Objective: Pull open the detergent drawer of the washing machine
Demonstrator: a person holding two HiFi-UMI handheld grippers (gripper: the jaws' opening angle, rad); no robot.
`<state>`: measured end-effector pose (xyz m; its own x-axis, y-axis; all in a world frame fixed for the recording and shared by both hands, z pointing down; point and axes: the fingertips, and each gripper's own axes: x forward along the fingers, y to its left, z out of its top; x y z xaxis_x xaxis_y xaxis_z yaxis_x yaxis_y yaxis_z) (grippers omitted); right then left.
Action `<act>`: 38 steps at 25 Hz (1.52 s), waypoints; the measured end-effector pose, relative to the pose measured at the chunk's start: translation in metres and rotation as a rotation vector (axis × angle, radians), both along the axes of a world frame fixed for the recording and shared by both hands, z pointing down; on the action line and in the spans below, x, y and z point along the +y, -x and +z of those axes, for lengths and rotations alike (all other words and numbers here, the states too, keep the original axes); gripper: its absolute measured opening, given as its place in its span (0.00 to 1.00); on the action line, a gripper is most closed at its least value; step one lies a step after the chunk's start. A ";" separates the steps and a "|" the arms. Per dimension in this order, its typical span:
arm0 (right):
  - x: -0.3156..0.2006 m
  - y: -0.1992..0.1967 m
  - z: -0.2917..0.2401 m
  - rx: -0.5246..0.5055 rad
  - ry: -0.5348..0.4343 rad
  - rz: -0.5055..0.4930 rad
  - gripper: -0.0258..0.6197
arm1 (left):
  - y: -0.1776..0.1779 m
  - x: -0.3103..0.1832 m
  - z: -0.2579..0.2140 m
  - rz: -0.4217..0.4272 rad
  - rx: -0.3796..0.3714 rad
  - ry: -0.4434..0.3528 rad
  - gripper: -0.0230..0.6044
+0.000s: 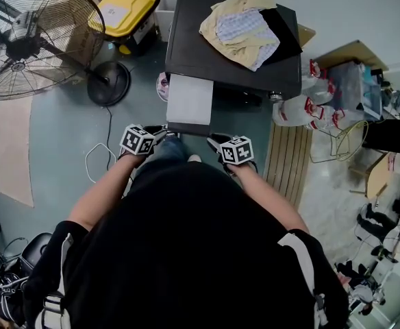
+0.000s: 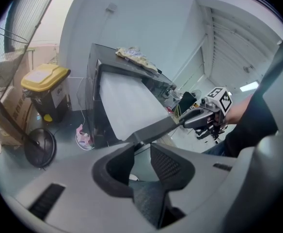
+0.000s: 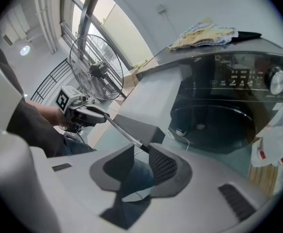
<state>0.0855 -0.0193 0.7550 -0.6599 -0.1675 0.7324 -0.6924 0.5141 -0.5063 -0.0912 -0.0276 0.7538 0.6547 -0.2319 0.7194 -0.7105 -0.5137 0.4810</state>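
Nearest the head camera, a person's black top [image 1: 193, 252] fills the lower frame, with both forearms reaching toward 12 o'clock. The left gripper [image 1: 157, 133] and the right gripper [image 1: 217, 141] are held side by side in front of the washing machine [image 1: 234, 53]. A heap of clothes [image 1: 244, 26] lies on its dark lid.

The detergent drawer [image 1: 190, 100] is seen pulled out of the machine's front. It sticks out toward the person, with its front edge lying between the two grippers. The left gripper is placed at the drawer's 7 o'clock corner and the right gripper at its 5 o'clock corner.

In the left gripper view, the left gripper [image 2: 142, 152] is shown with its jaws apart and nothing between the pads. The drawer [image 2: 127, 103] lies at 12 o'clock, its front corner just past the tips. In the right gripper view, the right gripper [image 3: 141, 154] is likewise spread and empty, with the drawer [image 3: 146, 106] at 12 o'clock just beyond the tips. Contact cannot be judged in either view.

A pedestal fan [image 1: 29, 40] stands at 10 o'clock.
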 end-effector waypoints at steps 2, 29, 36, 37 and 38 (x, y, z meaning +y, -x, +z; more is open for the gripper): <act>0.001 -0.001 0.002 -0.003 0.005 0.005 0.19 | 0.000 0.001 0.001 -0.014 0.010 0.007 0.21; -0.007 -0.026 -0.038 -0.033 -0.098 0.060 0.18 | 0.027 0.002 -0.022 -0.087 0.009 -0.081 0.20; -0.018 -0.033 -0.066 -0.046 -0.183 0.080 0.18 | 0.027 0.007 -0.038 -0.107 0.019 -0.133 0.20; -0.020 -0.034 -0.070 -0.047 -0.196 0.083 0.18 | 0.026 0.007 -0.040 -0.110 0.021 -0.141 0.20; -0.021 -0.035 -0.074 -0.050 -0.209 0.087 0.18 | 0.025 0.008 -0.042 -0.115 0.024 -0.148 0.20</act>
